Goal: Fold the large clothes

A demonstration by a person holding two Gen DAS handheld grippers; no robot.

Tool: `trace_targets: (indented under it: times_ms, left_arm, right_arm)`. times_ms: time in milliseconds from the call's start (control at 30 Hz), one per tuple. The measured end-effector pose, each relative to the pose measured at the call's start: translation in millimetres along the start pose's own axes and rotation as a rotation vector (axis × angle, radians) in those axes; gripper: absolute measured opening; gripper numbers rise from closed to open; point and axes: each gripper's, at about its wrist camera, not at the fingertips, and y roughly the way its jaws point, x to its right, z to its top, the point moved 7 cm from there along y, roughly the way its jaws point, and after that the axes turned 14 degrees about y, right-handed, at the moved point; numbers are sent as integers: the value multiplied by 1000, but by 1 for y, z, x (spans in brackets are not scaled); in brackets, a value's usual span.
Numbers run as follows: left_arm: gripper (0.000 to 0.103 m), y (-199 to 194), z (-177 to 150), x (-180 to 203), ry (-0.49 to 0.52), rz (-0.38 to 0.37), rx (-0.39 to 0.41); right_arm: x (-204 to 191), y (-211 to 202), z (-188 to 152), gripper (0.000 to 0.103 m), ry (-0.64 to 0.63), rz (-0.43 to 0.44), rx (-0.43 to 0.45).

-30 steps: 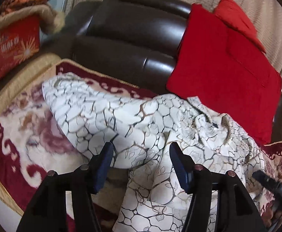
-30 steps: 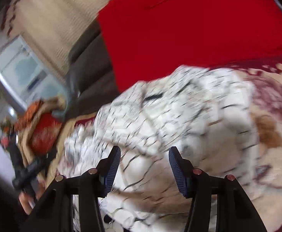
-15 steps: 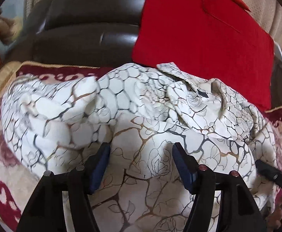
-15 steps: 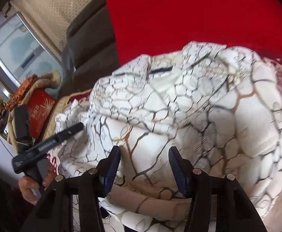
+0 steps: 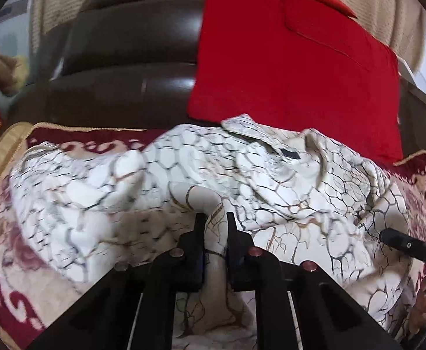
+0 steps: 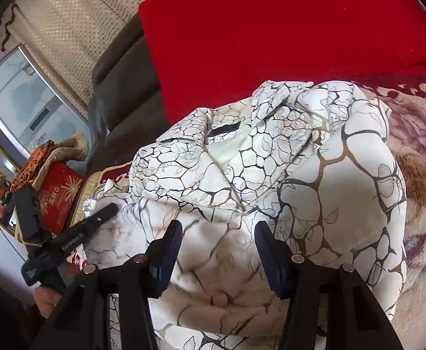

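On the patterned sofa cover (image 5: pixel 23 285), in front of the dark leather backrest (image 5: pixel 131 58) and the red cushion (image 5: pixel 294 67), the white crackle-print garment (image 5: pixel 271 192) lies in a rumpled heap. Its long axis runs across the seat, side to side in the left wrist view, with the collar and its dark label (image 6: pixel 223 131) at the far edge near the cushion.

The left gripper (image 5: pixel 215 227) has just been closing its jaws, and a raised pleat of the cloth now stands pinched between the narrow fingers (image 5: pixel 198 233) at the near edge of the heap. The fabric to the left of that pinch is blurred, so how far the sleeve side spreads there is hard to judge.

The right gripper (image 6: pixel 217 248) sits over the other end of the near edge, its jaws standing about half apart with the cloth below and between the pads (image 6: pixel 170 248). They seem not to press on it, and the garment bulges up just ahead of them.

The coming move probably turns on this: the garment's bulk lies forward of both grippers, toward the backrest, and only the left one has a hold. The right is nearest the collar end and likely needs its own grip before the cloth can be lifted or spread along its length.
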Motion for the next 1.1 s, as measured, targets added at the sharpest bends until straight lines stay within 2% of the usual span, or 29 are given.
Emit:
trace_targets:
  times_ms: [100,200,267,333,467,600,633,733,800,867,933,1033,1100]
  left_arm:
    - [15,-5,-5,-2,12,-3,-26]
    - [26,-3,-10,-3,43,40,-52]
    - [53,-6,-9,-9,51,79,-45]
    - [66,-17,-7,-21,17,98,-9]
    - [75,-37,-8,-65,-121,160,50]
    - [76,-48,-30,-129,-363,227,60]
    - [76,-51,-40,-148,-442,238,63]
    - [76,-48,-62,-185,-581,271,46]
    - [76,-37,-75,-203,-645,249,14]
    - [76,-26,-86,-218,-716,210,8]
    - [76,-15,-93,-230,-792,161,14]
    - [76,0,-96,-242,-908,27,51]
    - [76,4,-95,-248,-945,3,75]
  right_arm:
    - [0,4,-2,56,-4,-9,-8]
    - [8,18,-8,55,-8,-80,-56]
    - [12,24,-9,55,-4,-111,-73]
    - [11,22,-8,55,4,-101,-61]
    - [2,9,-3,56,3,-24,-13]
    - [-15,9,-10,56,-58,21,-30]
    - [-17,15,-14,56,-73,10,-55]
    - [-11,36,-27,56,-94,-77,-137]
    - [-7,44,-30,56,-96,-114,-152]
    - [-7,44,-28,56,-95,-110,-148]
    - [-6,45,-28,56,-86,-108,-149]
    - [-6,44,-29,56,-101,-114,-145]
    - [-7,46,-30,56,-113,-120,-144]
